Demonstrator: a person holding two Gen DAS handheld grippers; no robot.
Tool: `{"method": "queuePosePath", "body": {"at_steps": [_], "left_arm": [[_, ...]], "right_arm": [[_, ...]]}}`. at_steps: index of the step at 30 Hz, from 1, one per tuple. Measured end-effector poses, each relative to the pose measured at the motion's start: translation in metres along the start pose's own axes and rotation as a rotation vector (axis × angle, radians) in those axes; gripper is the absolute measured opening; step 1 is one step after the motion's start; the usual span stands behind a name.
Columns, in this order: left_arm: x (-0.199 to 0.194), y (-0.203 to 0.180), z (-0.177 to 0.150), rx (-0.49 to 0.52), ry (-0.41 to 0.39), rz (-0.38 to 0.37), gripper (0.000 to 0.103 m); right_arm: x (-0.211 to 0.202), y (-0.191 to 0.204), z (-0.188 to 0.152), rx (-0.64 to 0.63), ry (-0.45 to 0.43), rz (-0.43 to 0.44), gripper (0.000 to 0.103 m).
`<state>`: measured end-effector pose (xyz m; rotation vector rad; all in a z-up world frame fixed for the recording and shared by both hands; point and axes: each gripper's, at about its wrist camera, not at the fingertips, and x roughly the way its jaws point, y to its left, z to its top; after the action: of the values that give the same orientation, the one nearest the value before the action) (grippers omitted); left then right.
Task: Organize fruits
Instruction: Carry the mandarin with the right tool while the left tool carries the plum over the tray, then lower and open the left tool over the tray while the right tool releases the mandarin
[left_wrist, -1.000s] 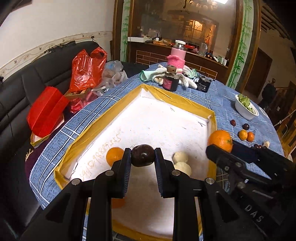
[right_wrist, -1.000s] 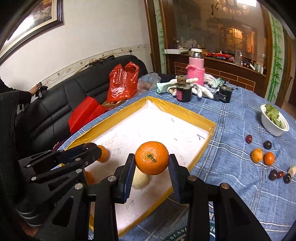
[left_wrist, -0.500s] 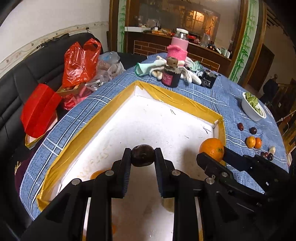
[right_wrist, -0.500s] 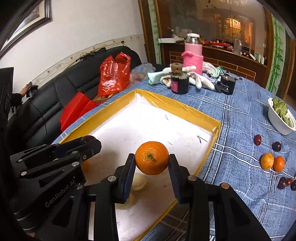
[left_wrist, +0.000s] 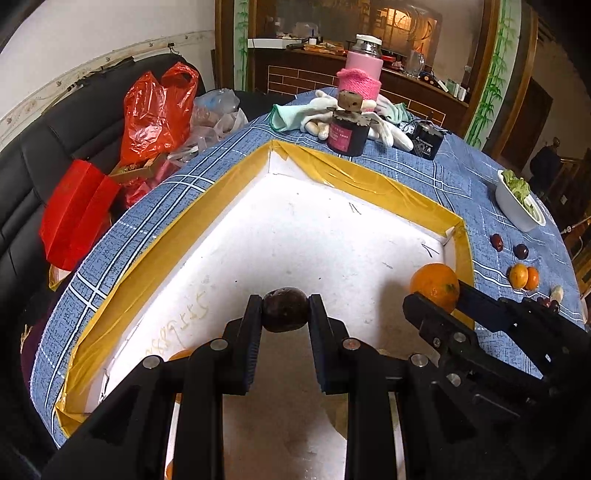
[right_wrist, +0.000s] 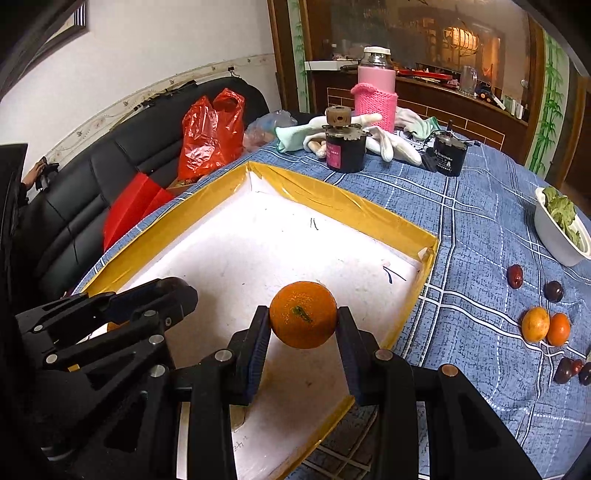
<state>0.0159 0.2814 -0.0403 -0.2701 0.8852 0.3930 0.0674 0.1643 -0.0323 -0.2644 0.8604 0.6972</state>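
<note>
My left gripper (left_wrist: 285, 308) is shut on a dark round fruit (left_wrist: 285, 309), held over the white floor of the yellow-taped tray (left_wrist: 369, 192). My right gripper (right_wrist: 303, 321) is shut on an orange (right_wrist: 303, 314), also above the tray (right_wrist: 332, 206), near its right rim. In the left wrist view the right gripper (left_wrist: 436, 295) with that orange (left_wrist: 434, 282) shows at the right. The left gripper's black fingers (right_wrist: 122, 306) show at the left of the right wrist view. Another orange fruit (left_wrist: 183, 355) lies in the tray, mostly hidden behind my left fingers.
Loose fruits lie on the blue checked tablecloth at right: two small oranges (right_wrist: 546, 325) and several dark plums (right_wrist: 554, 291). A white bowl of greens (right_wrist: 561, 232), a dark jar (right_wrist: 345, 147), gloves and a pink flask (right_wrist: 375, 96) stand behind the tray. Red bags (left_wrist: 155, 110) sit on the black sofa.
Both grippers have moved forward and lower over the tray, each still holding its fruit. The fruits lying in the tray's near end have slipped behind the fingers.
</note>
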Motion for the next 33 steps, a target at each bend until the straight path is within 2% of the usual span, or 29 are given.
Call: {"method": "queuePosePath", "body": {"at_steps": [17,33], "left_arm": [[-0.004,0.007,-0.001,-0.023,-0.007,0.005,0.023],[-0.006,0.011,-0.004,-0.023,0.003,0.015,0.023]], "right_arm": [[0.002,0.012,0.007,-0.026,-0.002,-0.037,0.036],[0.010,0.014,0.010,-0.024,0.032,-0.064,0.037]]}}
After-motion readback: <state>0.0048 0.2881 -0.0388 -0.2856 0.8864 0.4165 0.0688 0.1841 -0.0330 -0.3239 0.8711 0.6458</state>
